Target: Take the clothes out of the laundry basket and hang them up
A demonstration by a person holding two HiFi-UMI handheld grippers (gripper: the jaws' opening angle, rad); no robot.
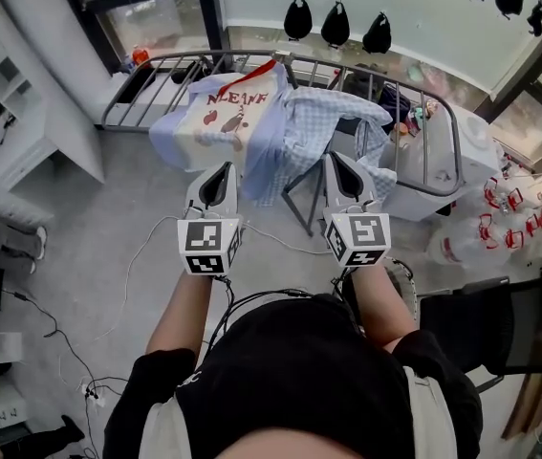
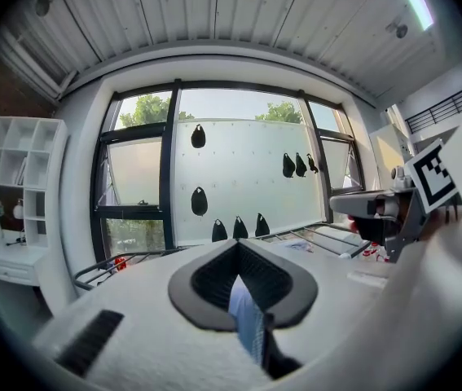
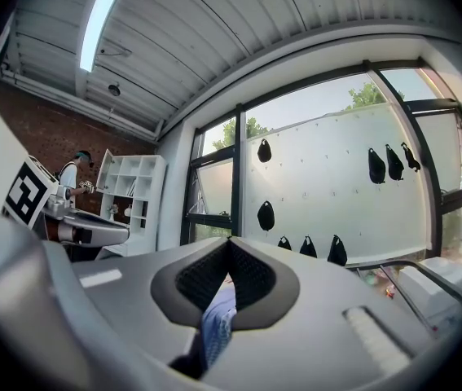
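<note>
Head view: left tool (image 1: 220, 175) and right tool (image 1: 341, 170) each clamp shut on the near edge of the blue checked shirt (image 1: 314, 127), draped over the drying rack (image 1: 457, 142). Light, limp cloth; I judge edge corners the best hold.

Ahead, drying rack (image 1: 458, 151) draped with clothes (image 1: 294, 137) blocks passage; floor (image 1: 108, 237) lies open leftward.

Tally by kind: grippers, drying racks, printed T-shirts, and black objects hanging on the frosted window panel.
Grippers: 2 (left gripper, right gripper)
Drying racks: 1
Printed T-shirts: 1
Black hanging objects: 8
Total: 12
</note>
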